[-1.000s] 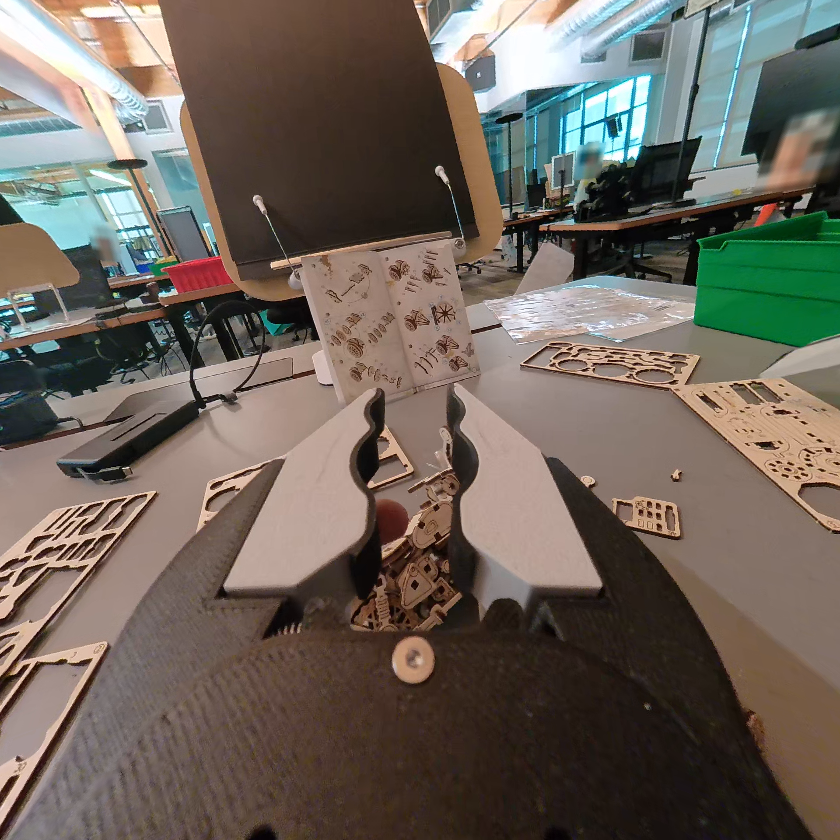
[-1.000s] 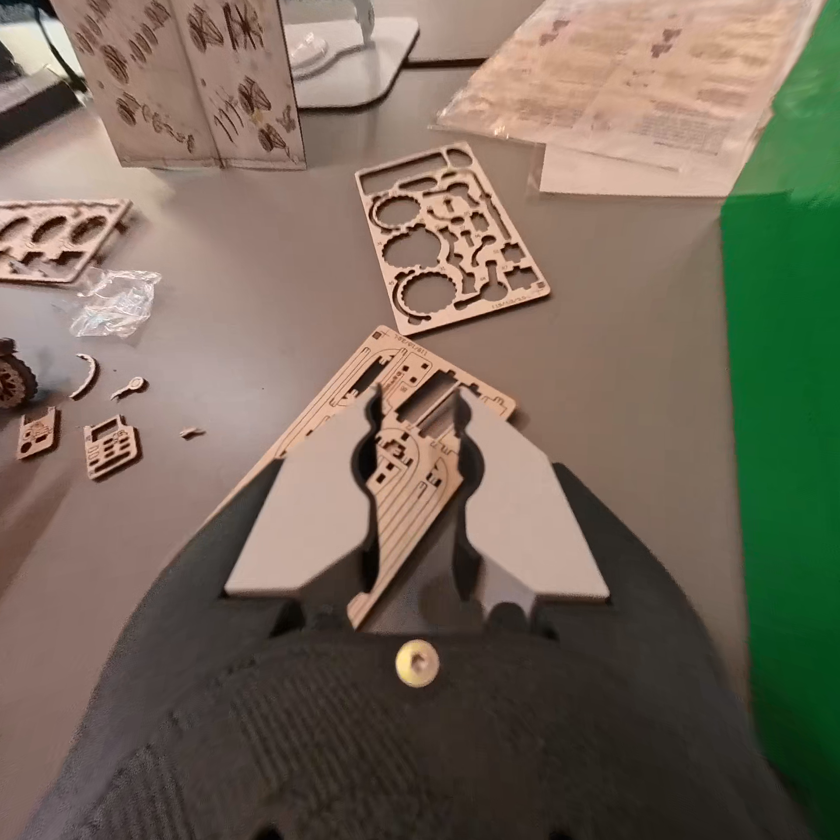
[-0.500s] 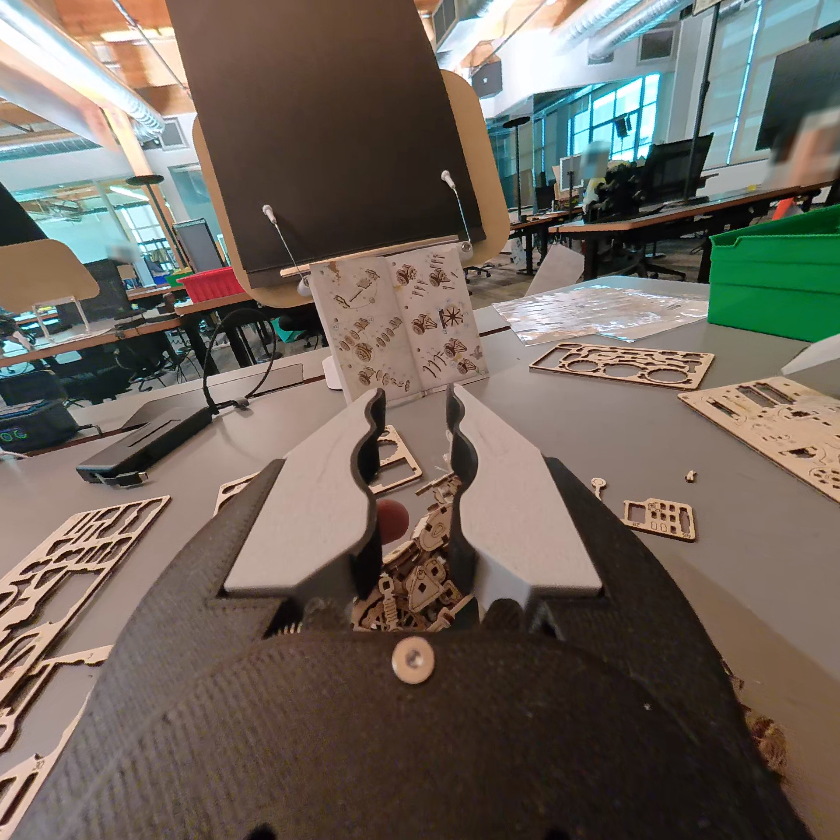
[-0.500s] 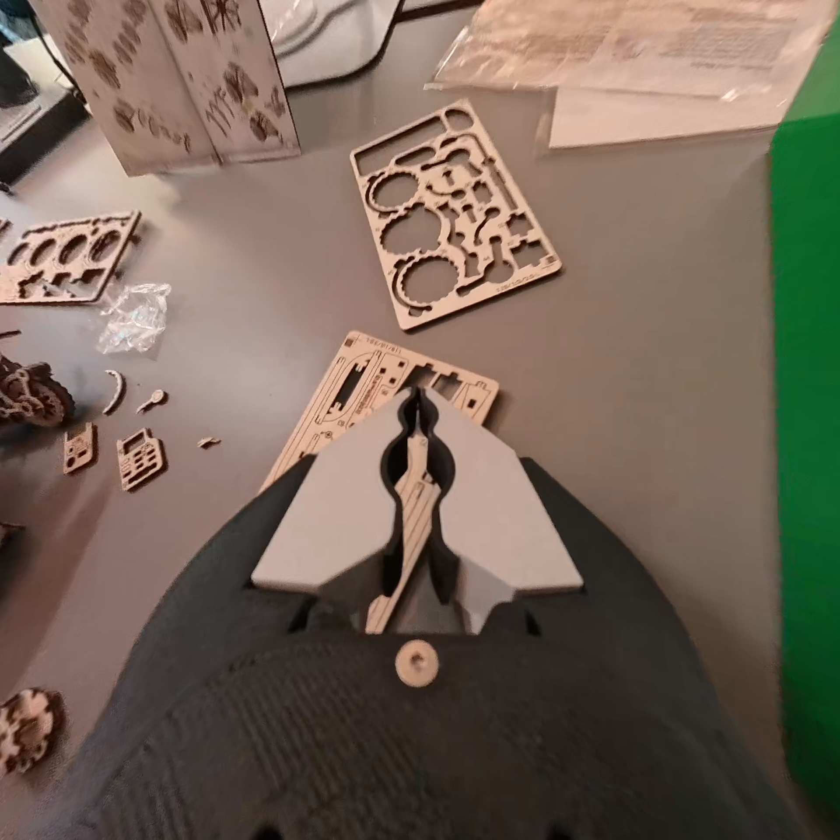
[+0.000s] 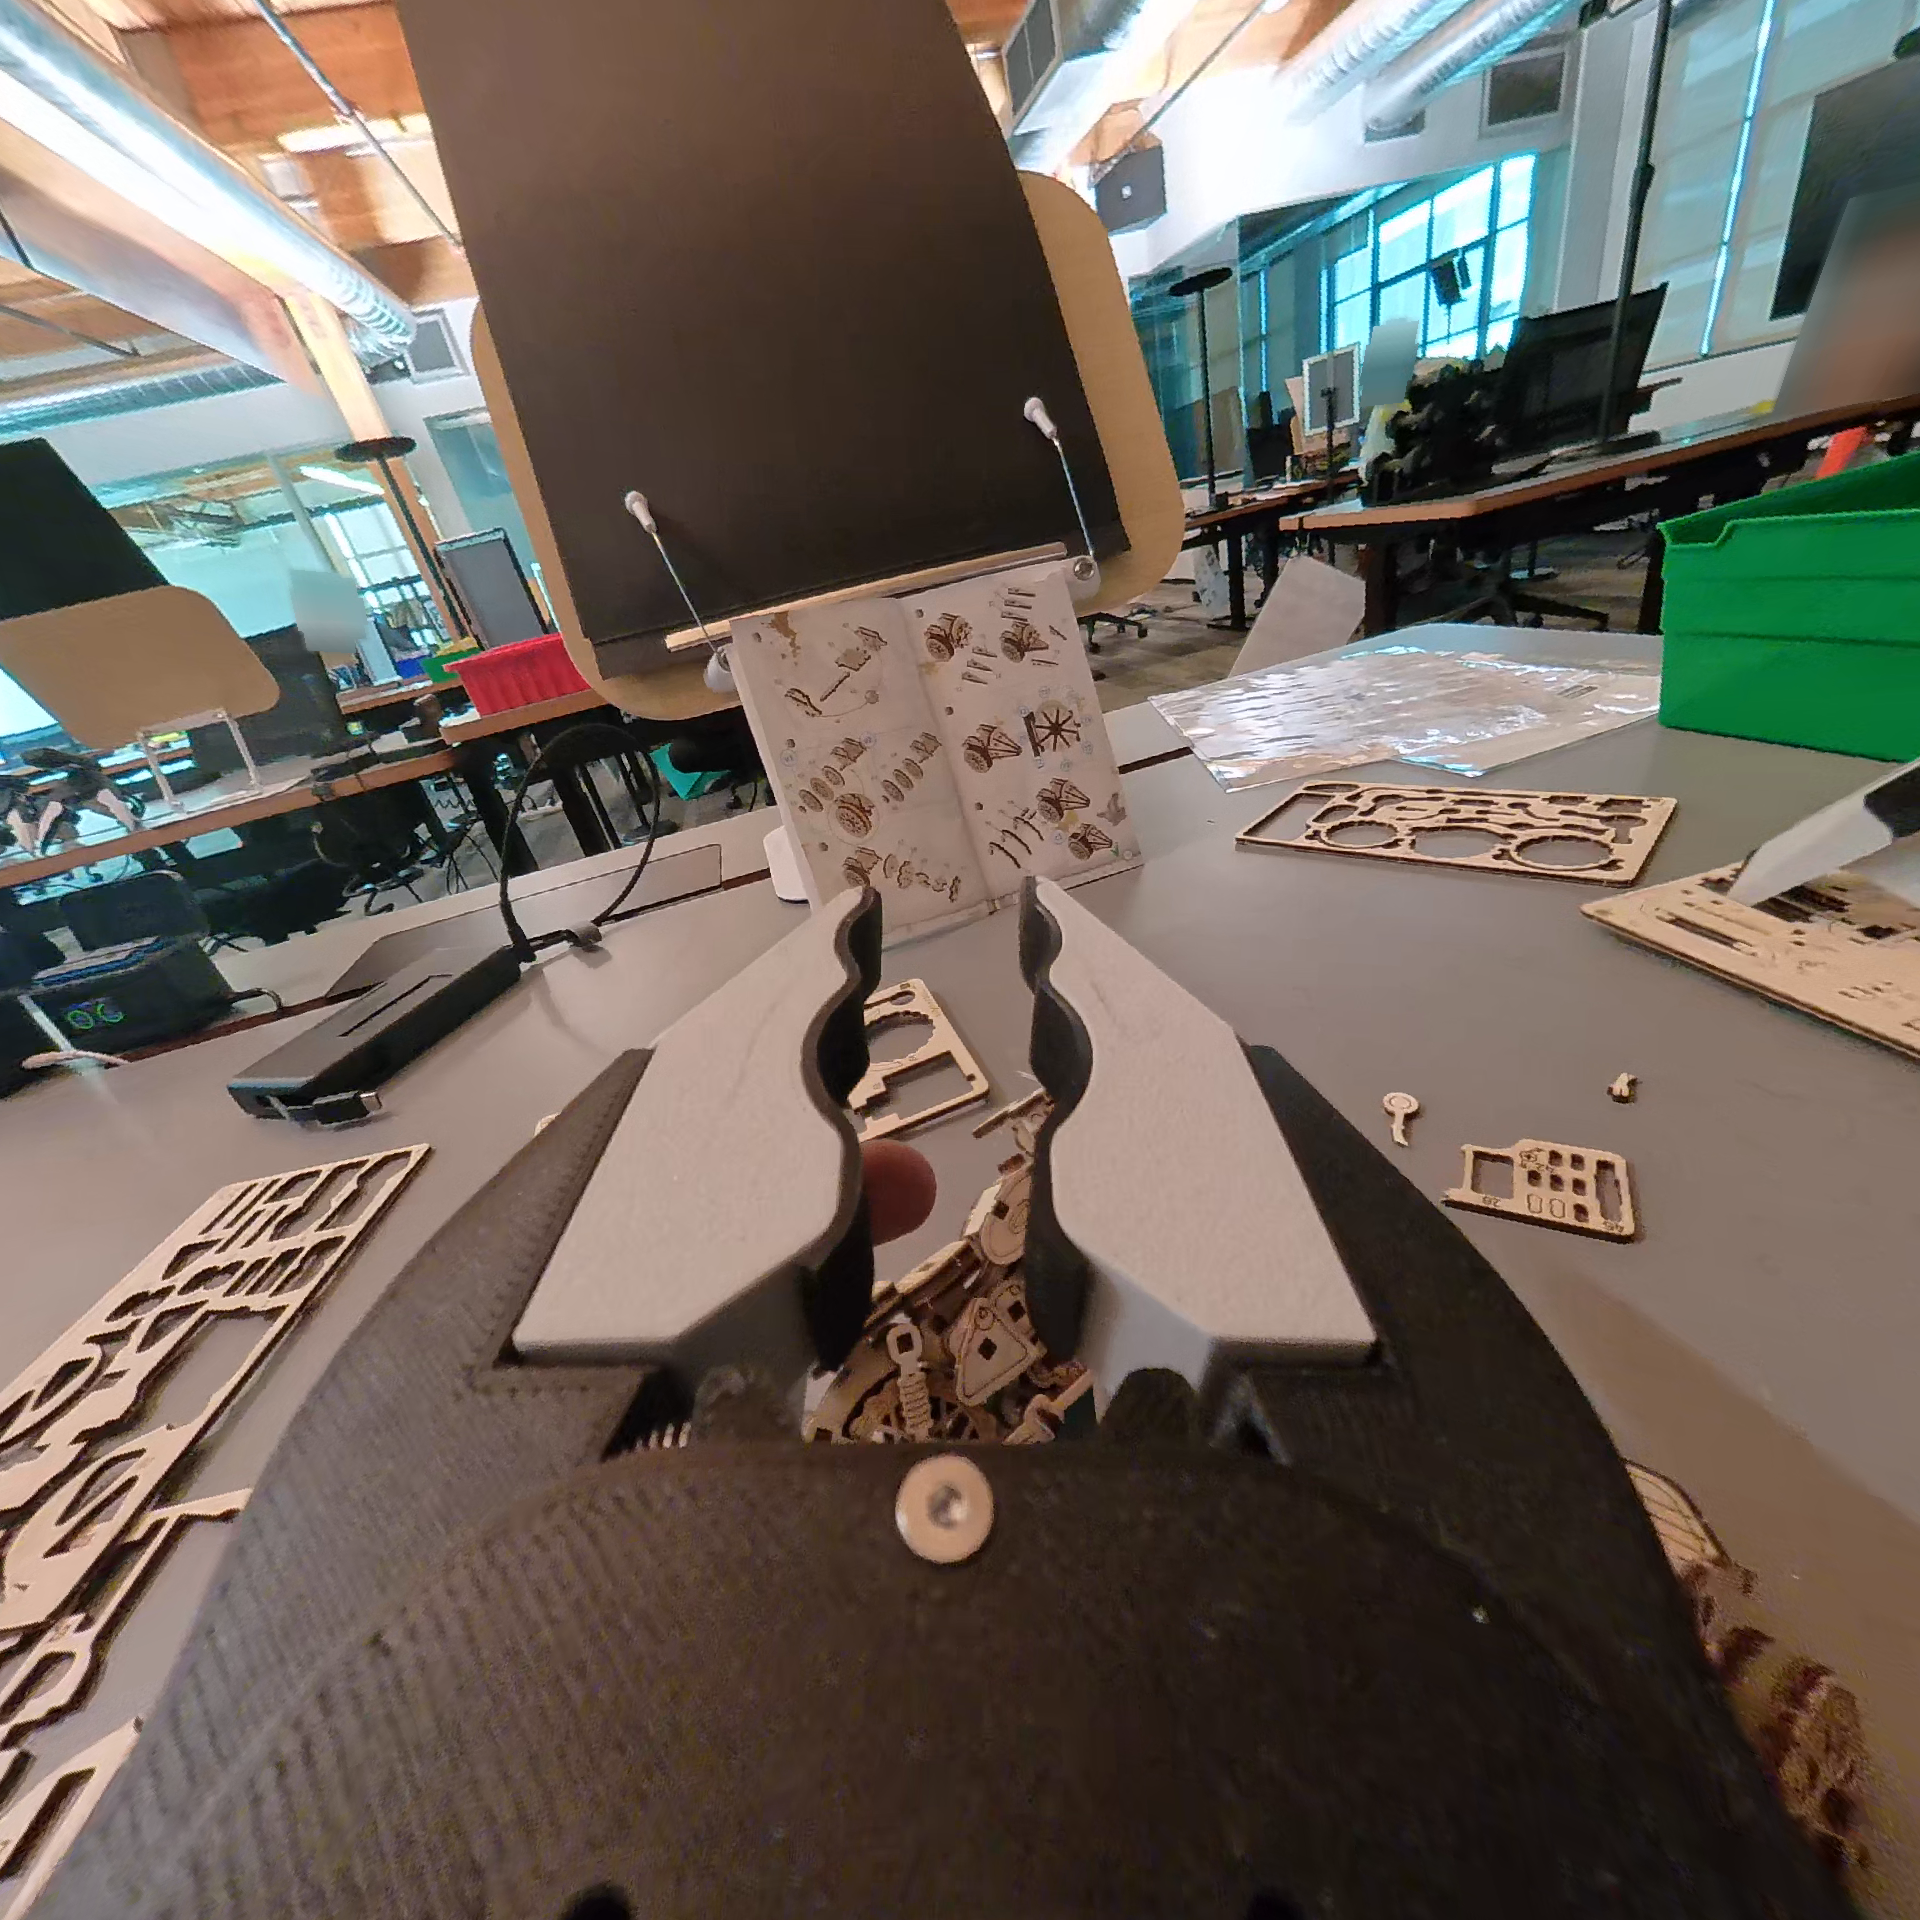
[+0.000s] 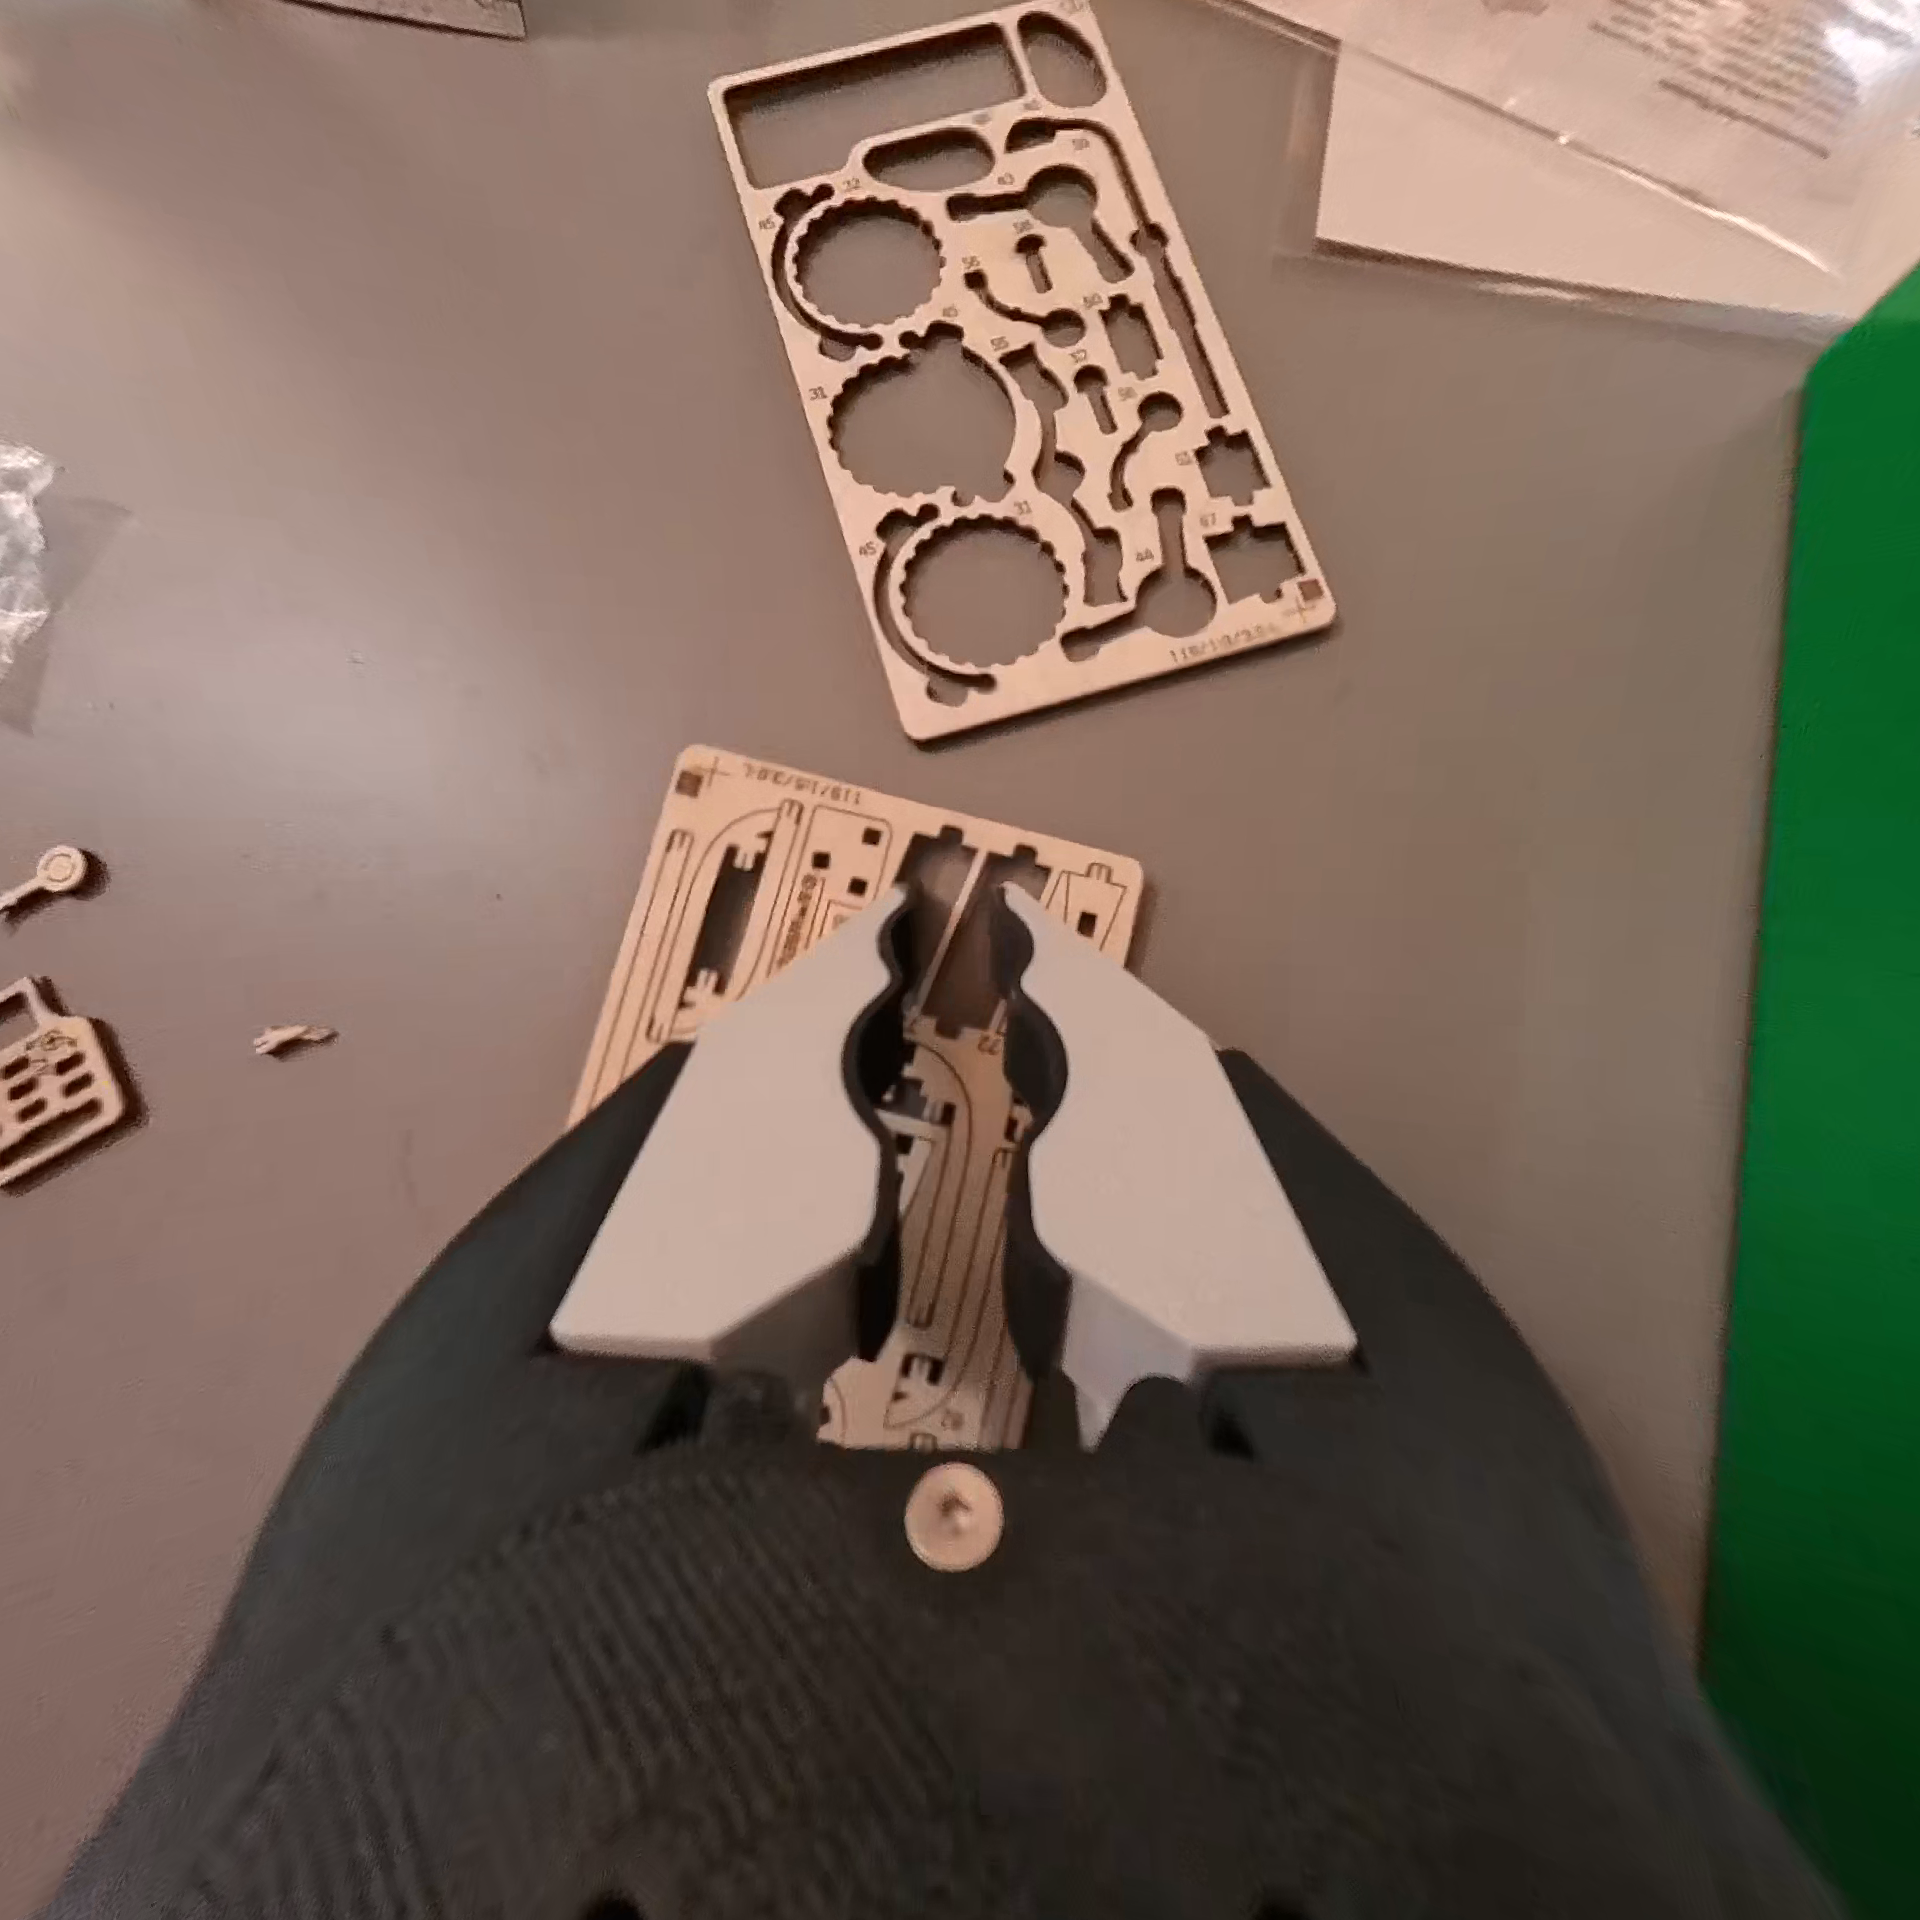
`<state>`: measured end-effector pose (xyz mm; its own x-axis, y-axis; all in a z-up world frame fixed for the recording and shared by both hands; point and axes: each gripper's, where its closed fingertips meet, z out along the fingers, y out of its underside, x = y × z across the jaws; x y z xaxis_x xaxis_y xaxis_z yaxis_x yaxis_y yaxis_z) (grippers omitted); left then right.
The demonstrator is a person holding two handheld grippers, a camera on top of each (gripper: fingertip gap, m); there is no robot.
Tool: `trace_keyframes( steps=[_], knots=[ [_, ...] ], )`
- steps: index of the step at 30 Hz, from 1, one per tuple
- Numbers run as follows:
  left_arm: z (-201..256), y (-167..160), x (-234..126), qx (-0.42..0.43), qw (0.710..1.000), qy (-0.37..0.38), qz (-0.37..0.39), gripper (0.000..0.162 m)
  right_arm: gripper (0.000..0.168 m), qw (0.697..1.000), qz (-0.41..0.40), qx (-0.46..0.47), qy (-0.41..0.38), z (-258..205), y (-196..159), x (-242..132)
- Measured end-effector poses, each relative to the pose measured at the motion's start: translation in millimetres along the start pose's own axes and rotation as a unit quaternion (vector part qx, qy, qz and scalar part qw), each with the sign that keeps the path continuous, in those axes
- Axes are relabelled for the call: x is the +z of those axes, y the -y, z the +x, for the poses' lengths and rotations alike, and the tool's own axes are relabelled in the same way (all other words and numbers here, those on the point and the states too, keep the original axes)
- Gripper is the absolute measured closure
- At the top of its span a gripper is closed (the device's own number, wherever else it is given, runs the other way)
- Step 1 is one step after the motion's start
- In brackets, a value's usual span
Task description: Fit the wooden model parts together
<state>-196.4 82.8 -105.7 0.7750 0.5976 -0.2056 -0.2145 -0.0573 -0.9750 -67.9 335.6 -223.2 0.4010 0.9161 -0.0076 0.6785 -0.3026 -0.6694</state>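
My left gripper is shut low in its jaws on a partly built wooden model; its tips stand apart, and a person's fingertip shows behind the model. My right gripper points down at a wooden parts sheet on the grey table, its tips a narrow gap apart over a cut-out slot. A thin pale strip shows in that gap. In the left wrist view one right finger touches that sheet at far right.
An emptied parts sheet lies beyond, and a green bin stands close on the right. Small loose parts lie mid-table. An instruction booklet stands at the back, with a black device and empty frames to the left. The grippers' ends are close to 30 centimetres from one another. About 35 centimetres separates my left fingertips from the black device.
The right gripper shut half a second ago and has since opened a little, moving closer over the parts sheet. The left gripper has drifted slightly, still holding the model.
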Motion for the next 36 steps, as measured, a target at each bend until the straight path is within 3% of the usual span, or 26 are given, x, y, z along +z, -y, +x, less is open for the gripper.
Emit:
trace_keyframes(
  steps=[1, 6, 13, 16, 20, 23, 28, 36],
  knots=[
    [-1, 0, 0, 0.000, 1.000, 0.001, 0.000, 0.139, 0.166, 1.000, -0.006, -0.010, -0.001, -1, 1, 1],
    [-7, 0, 0, -0.009, 1.000, 0.007, 0.001, 0.139, 0.168, 0.999, 0.029, -0.005, 0.013, -2, 19, -10],
    [-6, -1, 1, -0.018, 1.000, 0.005, -0.002, 0.139, 0.168, 0.988, 0.139, 0.039, 0.053, 20, 77, -101],
    [-5, -1, 1, -0.017, 1.000, 0.005, -0.002, 0.139, 0.168, 0.984, 0.158, 0.053, 0.063, 28, 82, -117],
    [-4, -1, 1, -0.015, 1.000, 0.005, -0.002, 0.139, 0.168, 0.981, 0.167, 0.043, 0.090, 8, 85, -103],
    [-4, -2, 1, -0.011, 1.000, 0.005, -0.003, 0.139, 0.168, 0.987, 0.131, -0.003, 0.096, -23, 87, -94],
    [-9, -2, 1, -0.009, 1.000, 0.013, -0.003, 0.139, 0.168, 0.982, 0.139, -0.107, 0.068, -64, 126, -106],
    [-9, -2, 2, -0.027, 1.000, 0.014, -0.002, 0.139, 0.168, 0.988, 0.071, -0.078, 0.111, -107, 140, 9]
  ],
)
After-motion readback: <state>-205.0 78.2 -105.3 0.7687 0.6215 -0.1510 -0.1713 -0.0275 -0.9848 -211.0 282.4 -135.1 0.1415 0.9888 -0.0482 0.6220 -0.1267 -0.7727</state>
